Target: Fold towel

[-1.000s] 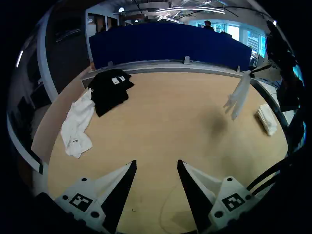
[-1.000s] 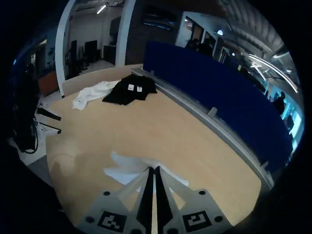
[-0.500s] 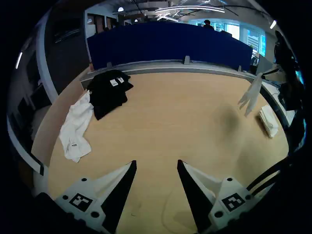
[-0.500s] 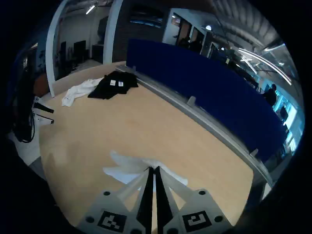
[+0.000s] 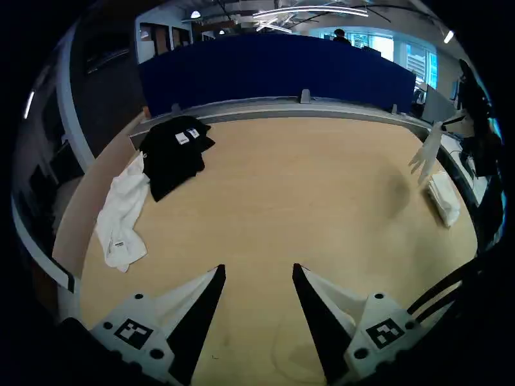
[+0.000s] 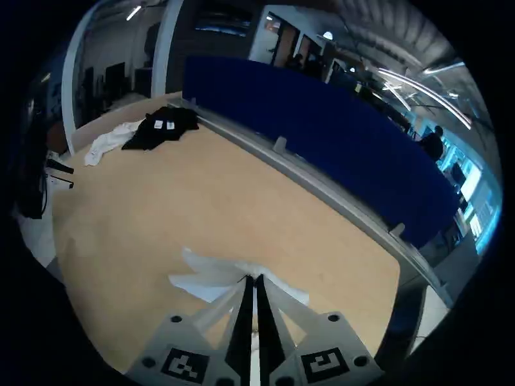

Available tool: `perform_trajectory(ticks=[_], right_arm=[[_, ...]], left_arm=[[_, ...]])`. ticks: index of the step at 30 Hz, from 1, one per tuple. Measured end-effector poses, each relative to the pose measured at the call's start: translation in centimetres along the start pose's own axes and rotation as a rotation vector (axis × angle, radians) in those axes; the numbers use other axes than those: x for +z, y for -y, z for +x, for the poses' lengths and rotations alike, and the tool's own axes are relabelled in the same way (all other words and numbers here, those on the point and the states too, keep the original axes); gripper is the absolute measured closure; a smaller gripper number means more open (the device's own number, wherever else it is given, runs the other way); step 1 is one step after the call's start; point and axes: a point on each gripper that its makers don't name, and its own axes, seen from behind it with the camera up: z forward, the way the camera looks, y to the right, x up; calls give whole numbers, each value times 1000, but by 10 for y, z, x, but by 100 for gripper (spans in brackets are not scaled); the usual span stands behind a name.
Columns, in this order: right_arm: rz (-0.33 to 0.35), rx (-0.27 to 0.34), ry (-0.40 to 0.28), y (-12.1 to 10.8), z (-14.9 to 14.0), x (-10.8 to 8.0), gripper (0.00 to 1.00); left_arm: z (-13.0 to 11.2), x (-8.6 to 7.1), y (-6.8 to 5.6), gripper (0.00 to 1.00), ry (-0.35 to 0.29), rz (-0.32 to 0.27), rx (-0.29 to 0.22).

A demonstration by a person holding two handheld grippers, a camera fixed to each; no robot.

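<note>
In the left gripper view, the left gripper (image 5: 256, 269) hangs over the counter (image 5: 290, 186) with its jaws wide apart and nothing between them. The jaws are white with black inner edges and come to points. The towel (image 5: 426, 153) is far from these jaws, up in the air at the far right. A second ago it hung closer to the middle and looked bigger. Now it is smaller and has gone right, just beside a folded white pile (image 5: 444, 198) near the counter's edge. The towel is white, thin and limp, and it hangs in a long strip. A soft dark shadow lies on the wood near it. The counter is smooth, pale wood with a round edge. On the far left lie crumpled black clothes (image 5: 168, 153), touching a long white cloth (image 5: 121, 219). Behind the counter stands a blue wall (image 5: 277, 67).

In the right gripper view, the right gripper (image 6: 255, 278) has its jaws pressed together on the towel. The towel sits right at the jaw tips, as it did a second ago. It spreads out to both sides of the tips in soft, pointy folds. The black clothes and the white cloth now look smaller and farther off, at the top left. More of the long blue wall shows on the right than before.
</note>
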Motion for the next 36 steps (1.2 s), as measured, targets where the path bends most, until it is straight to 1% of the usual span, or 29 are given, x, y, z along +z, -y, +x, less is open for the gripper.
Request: perform_trajectory(ticks=[6, 14, 26, 36], right_arm=[[-27, 9, 20, -28, -16, -6, 97], [-46, 30, 34, -49, -34, -16, 97], [-68, 61, 44, -60, -56, -33, 97], [-91, 104, 67, -58, -91, -56, 97]], left_arm=[[7, 2, -6, 23, 2, -1, 12], [14, 4, -14, 23, 4, -9, 25], [18, 4, -22, 23, 6, -17, 44], [19, 1, -29, 23, 6, -30, 51]])
